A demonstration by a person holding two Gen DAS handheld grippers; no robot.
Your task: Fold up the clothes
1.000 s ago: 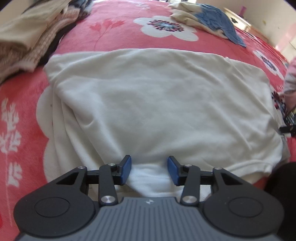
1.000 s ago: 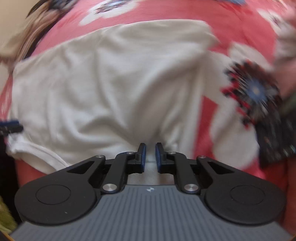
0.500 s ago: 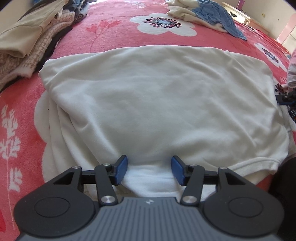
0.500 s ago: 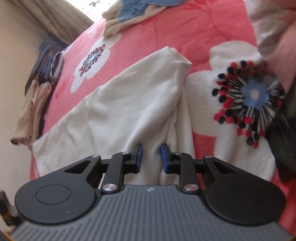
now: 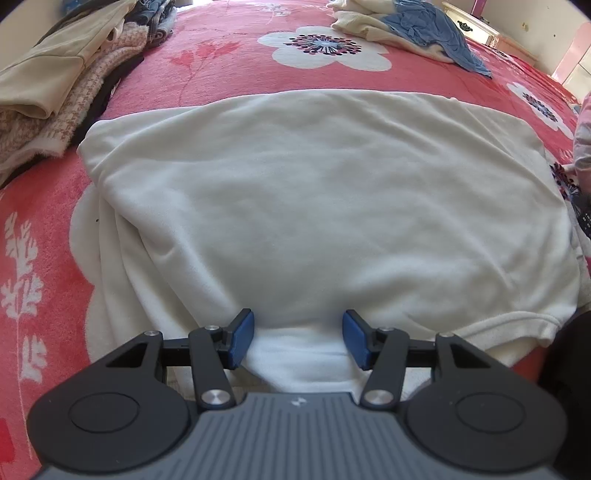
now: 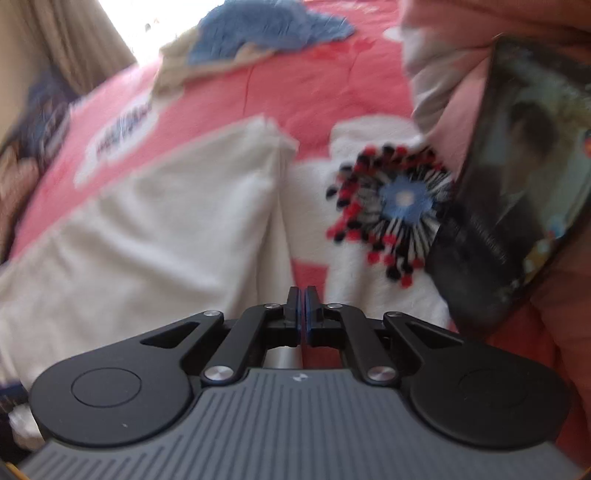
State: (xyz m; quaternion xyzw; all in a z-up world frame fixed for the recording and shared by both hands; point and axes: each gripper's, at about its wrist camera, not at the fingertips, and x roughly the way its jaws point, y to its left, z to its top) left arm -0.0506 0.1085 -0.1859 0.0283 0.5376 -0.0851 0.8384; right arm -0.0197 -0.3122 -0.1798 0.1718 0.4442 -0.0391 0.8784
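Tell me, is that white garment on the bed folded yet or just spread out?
Partly folded. The white garment lies flat on the red blanket, with one layer doubled over another that peeks out along its near and left edges.

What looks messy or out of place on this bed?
The white garment is folded unevenly: an under layer sticks out along its left side and near edge. A blue and cream heap lies loose at the far side, unfolded.
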